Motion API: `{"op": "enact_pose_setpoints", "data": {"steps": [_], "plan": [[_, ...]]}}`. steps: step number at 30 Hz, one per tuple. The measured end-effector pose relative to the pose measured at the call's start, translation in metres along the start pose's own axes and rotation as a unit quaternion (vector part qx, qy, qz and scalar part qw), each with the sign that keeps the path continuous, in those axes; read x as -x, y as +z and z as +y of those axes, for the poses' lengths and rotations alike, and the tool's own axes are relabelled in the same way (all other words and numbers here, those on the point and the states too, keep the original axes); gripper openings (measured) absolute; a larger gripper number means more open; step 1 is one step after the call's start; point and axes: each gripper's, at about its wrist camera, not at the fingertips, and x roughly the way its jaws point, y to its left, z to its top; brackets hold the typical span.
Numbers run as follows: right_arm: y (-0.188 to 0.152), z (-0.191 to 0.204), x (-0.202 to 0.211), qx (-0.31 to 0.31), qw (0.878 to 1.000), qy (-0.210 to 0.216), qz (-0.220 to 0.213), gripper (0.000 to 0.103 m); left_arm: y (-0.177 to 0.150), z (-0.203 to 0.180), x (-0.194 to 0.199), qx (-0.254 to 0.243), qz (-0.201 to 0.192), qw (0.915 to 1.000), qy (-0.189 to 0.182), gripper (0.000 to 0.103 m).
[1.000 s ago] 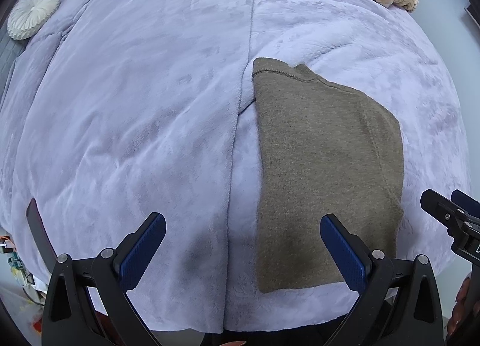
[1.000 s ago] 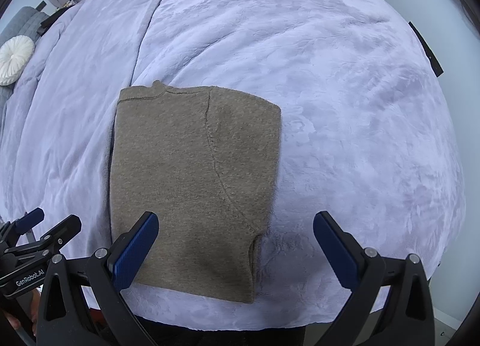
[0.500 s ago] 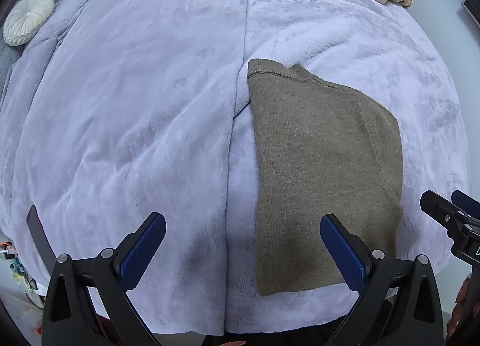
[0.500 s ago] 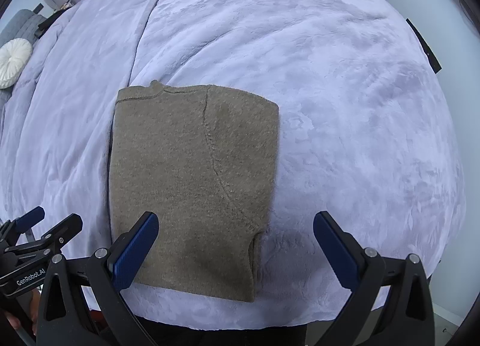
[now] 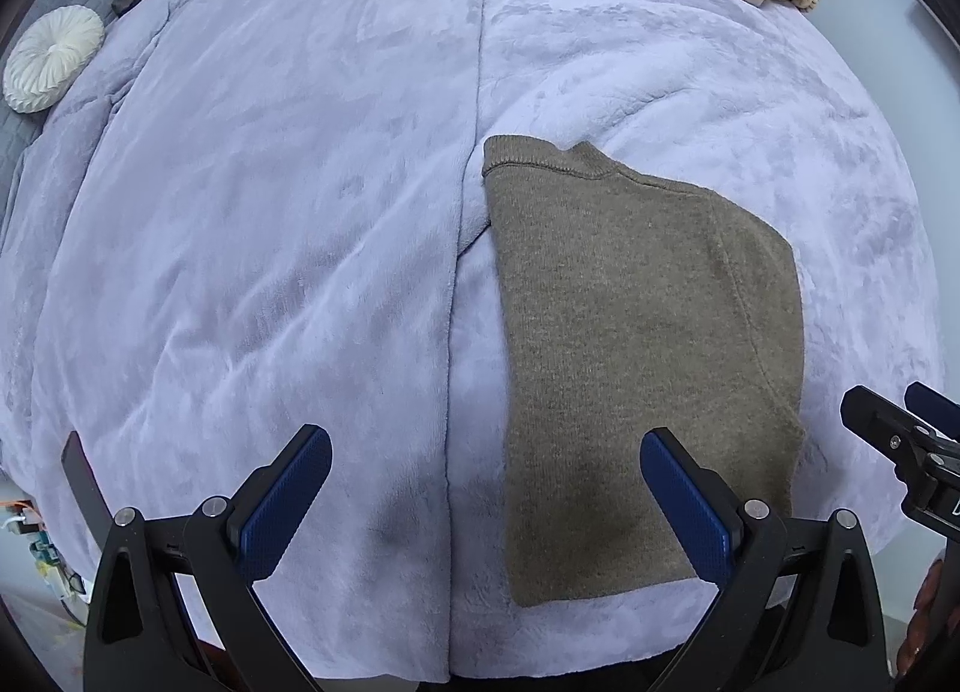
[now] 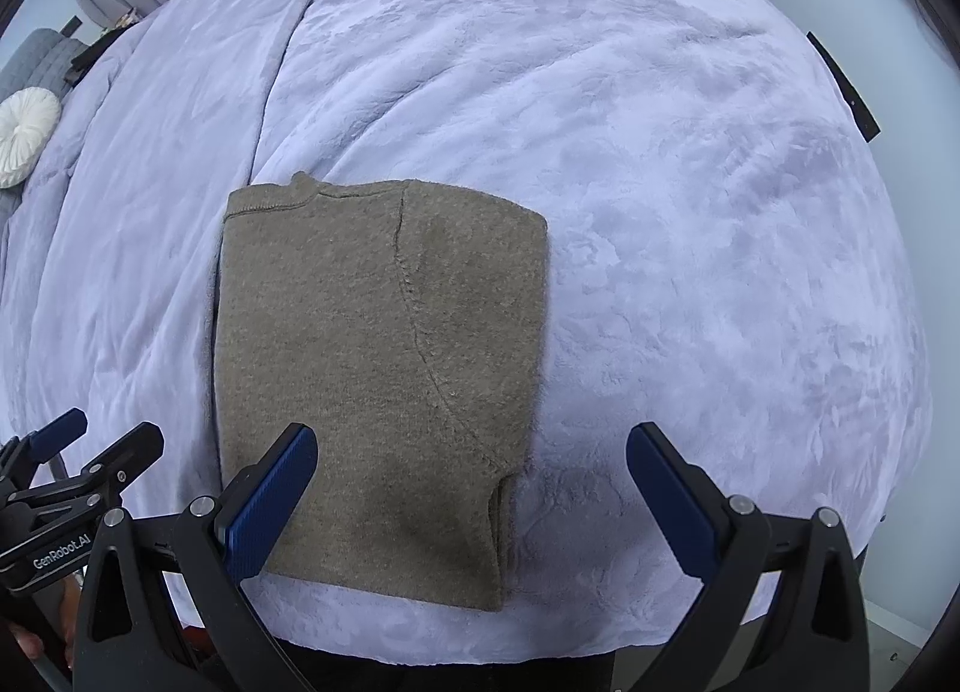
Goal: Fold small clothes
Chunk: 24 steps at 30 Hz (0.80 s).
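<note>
A folded olive-brown sweater [image 6: 378, 368] lies flat on the lavender bed [image 6: 660, 212], while the left gripper [image 5: 486, 500] and right gripper [image 6: 471, 494] hover with jaws spread wide, grasping nothing.

left wrist: above bed, looking down | right wrist: same | shared: sweater [image 5: 642, 344]

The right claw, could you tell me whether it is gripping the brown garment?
No, the right claw is wide open above the folded brown garment, holding nothing.
</note>
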Motion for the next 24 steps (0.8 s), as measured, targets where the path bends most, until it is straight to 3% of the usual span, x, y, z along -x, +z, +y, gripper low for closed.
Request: {"op": "enact_pose_setpoints", "data": {"steps": [24], "plan": [[-0.012,0.005,0.001,0.001,1.000,0.002,0.002,0.103,-0.012,0.007,0.007,0.013,-0.008,0.9998,-0.012,0.103]]}}
